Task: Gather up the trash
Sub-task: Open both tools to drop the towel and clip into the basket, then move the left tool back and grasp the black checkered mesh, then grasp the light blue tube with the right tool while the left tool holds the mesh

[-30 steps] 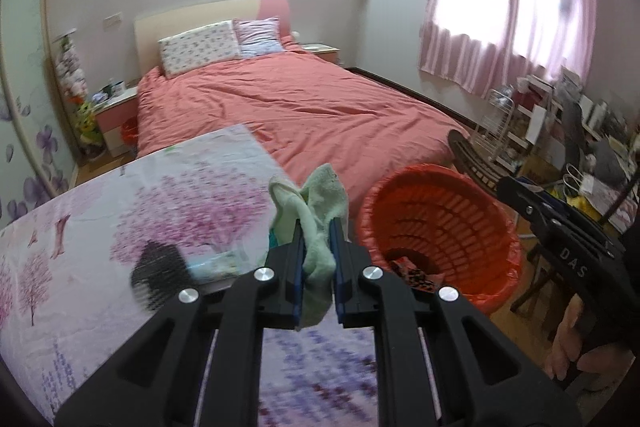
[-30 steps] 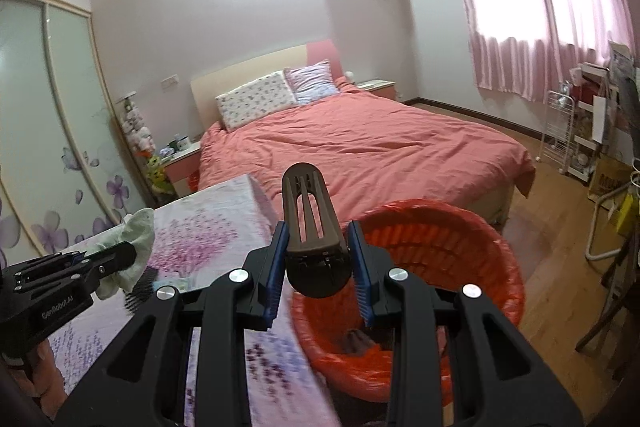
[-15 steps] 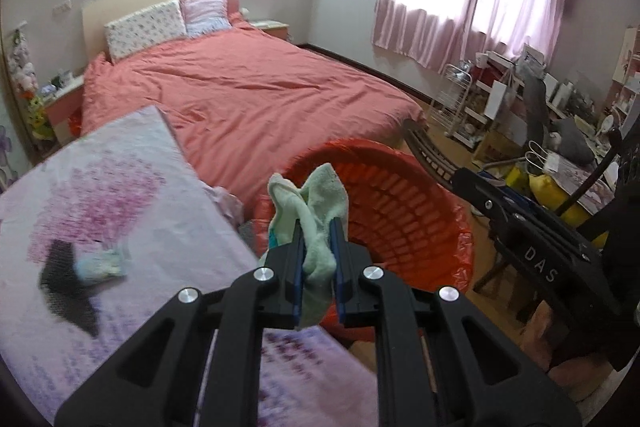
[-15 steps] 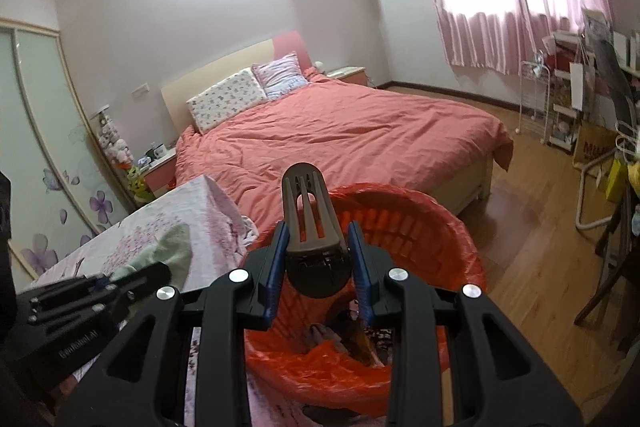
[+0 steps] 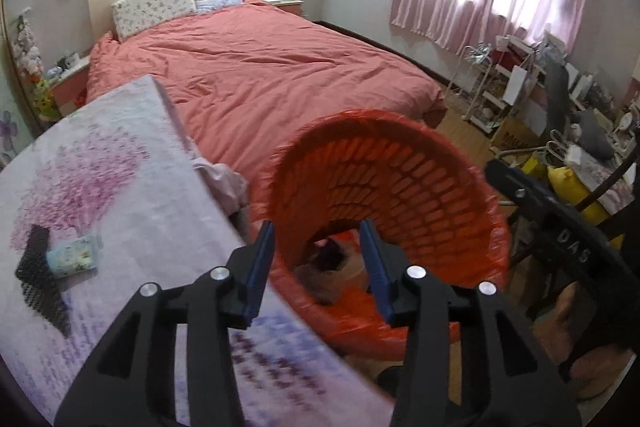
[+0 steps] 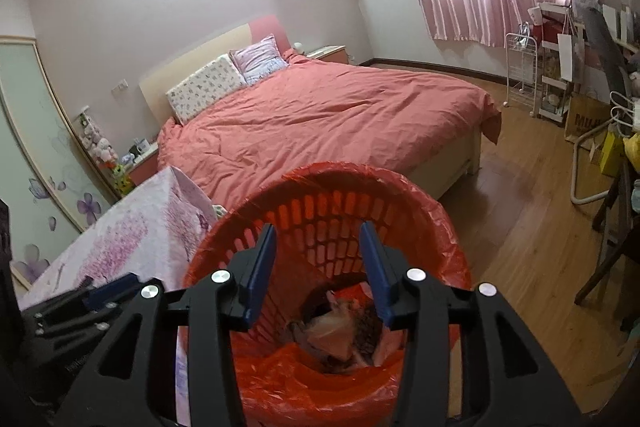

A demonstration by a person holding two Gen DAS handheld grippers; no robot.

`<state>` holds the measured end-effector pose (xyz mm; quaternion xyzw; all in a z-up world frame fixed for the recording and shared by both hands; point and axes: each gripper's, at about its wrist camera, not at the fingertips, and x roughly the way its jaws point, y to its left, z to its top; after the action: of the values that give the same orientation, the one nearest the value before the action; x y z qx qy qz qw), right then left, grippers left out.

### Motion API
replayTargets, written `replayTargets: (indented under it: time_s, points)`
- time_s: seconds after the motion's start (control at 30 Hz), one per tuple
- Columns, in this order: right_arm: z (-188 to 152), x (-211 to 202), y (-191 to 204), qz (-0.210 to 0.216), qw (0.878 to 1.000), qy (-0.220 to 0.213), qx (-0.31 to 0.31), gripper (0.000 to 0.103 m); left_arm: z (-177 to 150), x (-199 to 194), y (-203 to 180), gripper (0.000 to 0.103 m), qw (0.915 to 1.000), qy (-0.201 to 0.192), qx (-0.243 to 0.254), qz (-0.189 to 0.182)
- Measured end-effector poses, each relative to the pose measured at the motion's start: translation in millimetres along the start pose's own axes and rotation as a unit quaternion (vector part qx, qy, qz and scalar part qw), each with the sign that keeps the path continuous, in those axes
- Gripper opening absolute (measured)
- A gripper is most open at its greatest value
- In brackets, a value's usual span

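Note:
An orange slatted basket (image 5: 432, 187) lined with an orange bag stands on the floor beside the table. My left gripper (image 5: 318, 247) hangs over its near rim, jaws opening, nothing between them. My right gripper (image 6: 318, 251) points down into the same basket (image 6: 340, 211), jaws opening and empty. Crumpled trash (image 6: 336, 331) lies at the basket's bottom. On the table remain a small flowered packet (image 5: 72, 257) and a flat black mesh piece (image 5: 38, 283). The right gripper's body (image 5: 560, 227) shows at the right of the left wrist view.
A table with a pink blossom cloth (image 5: 100, 195) lies left of the basket. Behind it stands a bed with a coral cover (image 5: 260, 67). White racks and cluttered shelves (image 6: 560, 83) line the right wall over wooden floor (image 6: 520, 219).
The left gripper let go of the pale green cloth and the right let go of the dark brown slotted piece; both are gone from the jaws. Both grippers sank toward the basket.

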<state>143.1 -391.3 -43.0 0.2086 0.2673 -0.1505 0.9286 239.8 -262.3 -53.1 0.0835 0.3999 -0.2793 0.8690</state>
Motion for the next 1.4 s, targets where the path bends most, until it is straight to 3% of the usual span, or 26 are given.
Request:
replayTargets:
  time_s: [0.4, 0.6, 0.77, 0.93, 1.03, 1.1, 1.23, 1.37, 1.4]
  points:
    - [-7.2, -6.3, 38.7, 0.014, 0.999, 0.004, -0.046, 0.044, -29.1, -53.9, 96.3, 0.072, 0.9912, -0.046, -0.022, 0.122]
    - [-21.1, -5.4, 70.4, 0.036, 0.997, 0.019, -0.073, 0.048, -48.5, -64.4, 177.7, 0.074, 0.9787, -0.040, -0.075, 0.187]
    - [-32.8, 0.2, 96.1, 0.053, 0.993, 0.037, -0.098, 0.048, -56.1, -56.0, 218.9, 0.074, 0.9734, -0.022, -0.115, 0.197]
    - [-42.1, 7.0, 118.5, 0.062, 0.989, 0.054, -0.121, 0.048, -55.3, -45.3, 228.7, 0.074, 0.9754, -0.010, -0.116, 0.187]
    - [-45.9, 8.2, 127.6, 0.066, 0.988, 0.059, -0.128, 0.048, -56.4, -39.1, 229.6, 0.065, 0.9794, -0.004, -0.117, 0.165]
    - [-49.0, 8.3, 133.2, 0.068, 0.987, 0.062, -0.132, 0.048, -57.3, -39.7, 230.0, 0.053, 0.9820, -0.007, -0.118, 0.147]
    - [-53.4, 8.6, 143.8, 0.072, 0.985, 0.067, -0.141, 0.048, -61.2, -44.1, 232.2, 0.037, 0.9838, -0.015, -0.118, 0.134]
    - [-58.5, 7.4, 157.4, 0.079, 0.982, 0.071, -0.153, 0.048, -63.7, -53.5, 239.4, 0.011, 0.9838, -0.025, -0.123, 0.128]
    - [-59.8, 7.7, 160.2, 0.080, 0.982, 0.072, -0.155, 0.048, -64.5, -56.7, 241.1, 0.011, 0.9836, -0.026, -0.125, 0.127]
